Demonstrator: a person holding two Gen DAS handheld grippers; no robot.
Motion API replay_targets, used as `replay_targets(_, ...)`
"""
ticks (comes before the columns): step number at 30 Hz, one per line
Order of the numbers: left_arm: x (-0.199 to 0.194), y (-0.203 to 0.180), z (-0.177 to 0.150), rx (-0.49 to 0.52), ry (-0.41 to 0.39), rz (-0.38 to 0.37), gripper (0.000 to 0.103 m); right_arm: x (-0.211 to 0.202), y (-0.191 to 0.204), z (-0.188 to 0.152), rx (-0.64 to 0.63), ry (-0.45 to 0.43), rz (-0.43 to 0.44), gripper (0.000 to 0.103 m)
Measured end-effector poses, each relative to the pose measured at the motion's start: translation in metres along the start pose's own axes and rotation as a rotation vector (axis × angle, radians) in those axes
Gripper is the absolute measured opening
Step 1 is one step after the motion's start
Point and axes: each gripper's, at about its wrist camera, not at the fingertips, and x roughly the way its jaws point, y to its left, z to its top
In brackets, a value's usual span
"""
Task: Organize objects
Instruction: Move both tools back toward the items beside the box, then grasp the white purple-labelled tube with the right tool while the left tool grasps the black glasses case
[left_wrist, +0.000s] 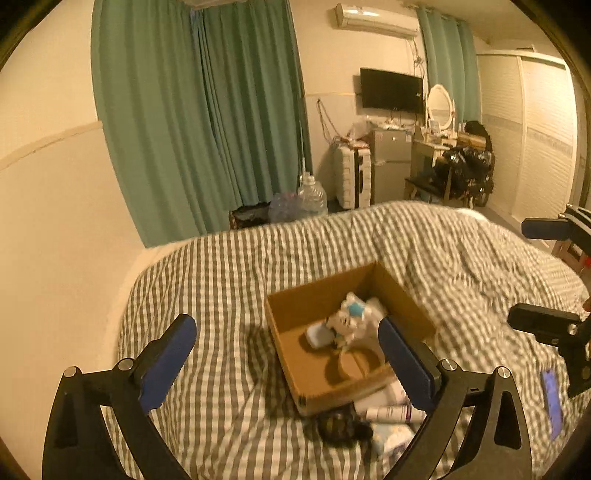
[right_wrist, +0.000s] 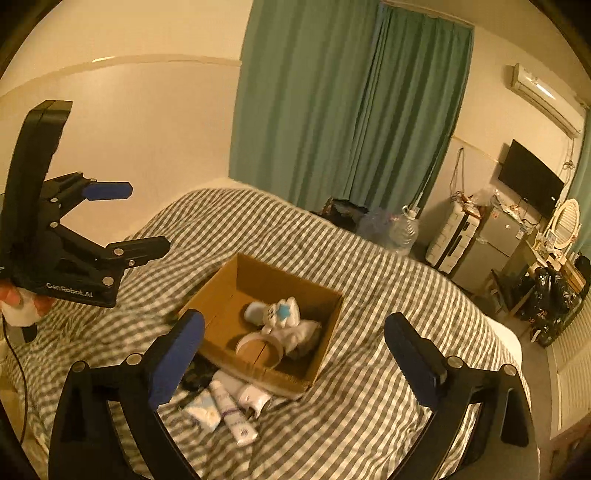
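One cardboard box (right_wrist: 258, 317) sits mid-frame on the checked bed (right_wrist: 388, 295), holding a soft toy (right_wrist: 282, 314) and a tape roll (right_wrist: 258, 349); tubes (right_wrist: 231, 410) lie on the bed just below it. Both tools, left (left_wrist: 288, 354) and right (right_wrist: 293, 350), hover with fingers apart, gripping nothing.

1. A home bedroom is showing: a bed (left_wrist: 424, 243) under a grey-and-white checked cover is filling the foreground.
2. Green curtains (left_wrist: 207, 110) are hanging floor-length along the cream wall.
3. An air conditioner (left_wrist: 376, 18) is sitting high above a wall-mounted TV (left_wrist: 391, 88).
4. A dressing table with oval mirror (left_wrist: 439, 103), a small fridge (left_wrist: 391, 162) and a white suitcase (left_wrist: 352, 177) are standing together opposite.
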Motion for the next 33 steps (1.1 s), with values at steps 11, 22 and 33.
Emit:
replay_targets(11,0.055,-0.015,-0.108,-0.092,0.179,0.019,0.102,0.083,0.030,-0.089,0.055,0.227,0.108,0.098)
replay_targets(22,0.083,-0.010,-0.147,-0.126,0.297,0.001,0.102,0.165,0.050,-0.131,0.072,0.386,0.179,0.081)
replay_targets(33,0.085,-0.024,-0.150,-0.065,0.318,-0.013,0.102,0.178,0.053,-0.145,0.090,0.447,0.204,0.036)
